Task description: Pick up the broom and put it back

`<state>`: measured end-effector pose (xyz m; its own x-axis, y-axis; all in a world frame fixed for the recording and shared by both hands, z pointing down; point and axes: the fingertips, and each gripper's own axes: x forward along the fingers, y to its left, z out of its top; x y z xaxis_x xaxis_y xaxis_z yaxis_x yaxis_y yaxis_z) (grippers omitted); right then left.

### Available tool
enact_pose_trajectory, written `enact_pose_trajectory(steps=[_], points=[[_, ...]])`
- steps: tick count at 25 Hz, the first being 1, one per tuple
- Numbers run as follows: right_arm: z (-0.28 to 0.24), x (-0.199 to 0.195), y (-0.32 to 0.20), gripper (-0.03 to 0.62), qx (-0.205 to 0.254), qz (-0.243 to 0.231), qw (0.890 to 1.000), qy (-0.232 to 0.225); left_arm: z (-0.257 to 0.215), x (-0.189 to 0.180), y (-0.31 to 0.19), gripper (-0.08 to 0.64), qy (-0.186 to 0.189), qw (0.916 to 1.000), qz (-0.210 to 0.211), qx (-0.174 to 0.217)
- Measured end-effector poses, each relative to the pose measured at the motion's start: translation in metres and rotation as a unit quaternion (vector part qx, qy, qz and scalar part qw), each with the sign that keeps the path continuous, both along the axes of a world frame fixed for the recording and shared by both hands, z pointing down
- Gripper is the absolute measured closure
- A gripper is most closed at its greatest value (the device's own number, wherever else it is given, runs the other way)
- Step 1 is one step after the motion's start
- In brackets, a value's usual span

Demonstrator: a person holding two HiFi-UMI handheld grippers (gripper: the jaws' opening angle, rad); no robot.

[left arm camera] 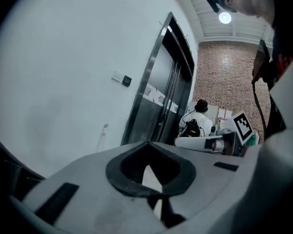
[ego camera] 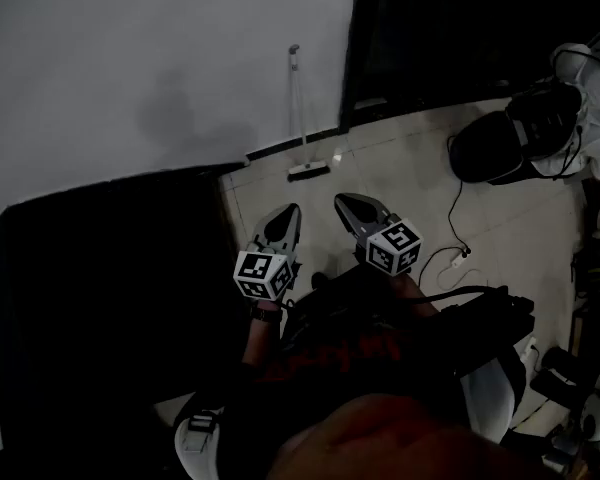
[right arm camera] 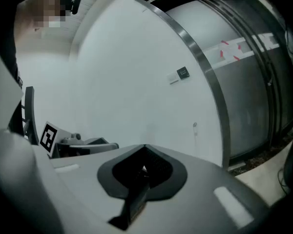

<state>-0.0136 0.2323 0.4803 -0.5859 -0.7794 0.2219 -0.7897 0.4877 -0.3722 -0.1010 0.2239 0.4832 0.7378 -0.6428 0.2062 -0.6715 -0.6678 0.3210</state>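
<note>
Mid-frame, the left gripper (ego camera: 283, 218) and the right gripper (ego camera: 348, 206) point slightly downward, jaws closed and empty. Above them, the thin-handled broom (ego camera: 300, 118) stands upright against the white wall (ego camera: 130, 68).

Broom (ego camera: 302, 118), pale thin handle, upright against white wall, head on tiled floor

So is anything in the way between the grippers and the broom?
No, nothing visible is. Only bare floor lies between the broom, which leans against the white wall, and the left gripper and right gripper, both shut and empty.
</note>
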Motion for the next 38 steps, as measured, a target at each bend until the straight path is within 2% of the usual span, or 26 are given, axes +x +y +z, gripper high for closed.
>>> enact_pose_trajectory(steps=[6, 10, 12, 18, 24, 28, 32, 34, 35, 38], points=[[0.024, 0.011, -0.046, 0.592, -0.025, 0.006, 1.0, 0.004, 0.01, 0.009, -0.041, 0.555, -0.005, 1.0, 0.007, -0.001], [0.043, 0.015, -0.104, 0.592, -0.034, -0.011, 0.999, -0.007, 0.027, 0.008, -0.096, 0.548, -0.042, 0.9988, -0.023, -0.007], [0.045, 0.023, -0.138, 0.592, -0.035, -0.021, 0.999, -0.007, 0.028, 0.014, -0.129, 0.546, -0.048, 0.9981, -0.038, -0.005], [0.055, 0.049, -0.237, 0.591, -0.034, -0.041, 0.998, 0.016, 0.008, 0.029, -0.225, 0.546, -0.054, 0.9953, -0.08, 0.006], [0.079, 0.068, -0.318, 0.591, -0.037, -0.04, 0.997, 0.062, 0.004, 0.034, -0.29, 0.546, -0.07, 0.9913, -0.111, 0.011], [0.128, 0.069, -0.363, 0.591, -0.058, -0.027, 0.993, 0.103, 0.012, 0.023, -0.319, 0.548, -0.077, 0.9888, -0.127, -0.004], [0.199, 0.066, -0.405, 0.585, -0.114, -0.011, 0.985, 0.127, 0.013, 0.005, -0.337, 0.548, -0.092, 0.986, -0.139, -0.014], [0.237, 0.065, -0.425, 0.48, -0.153, -0.002, 0.98, 0.127, 0.013, -0.007, -0.342, 0.549, -0.096, 0.9835, -0.152, -0.02], [0.256, 0.064, -0.436, 0.453, -0.169, 0.0, 0.977, 0.131, 0.014, -0.013, -0.344, 0.55, -0.098, 0.9821, -0.159, -0.024], [0.309, 0.061, -0.474, 0.443, -0.197, 0.004, 0.967, 0.16, 0.021, -0.028, -0.346, 0.551, -0.106, 0.9775, -0.178, -0.039]])
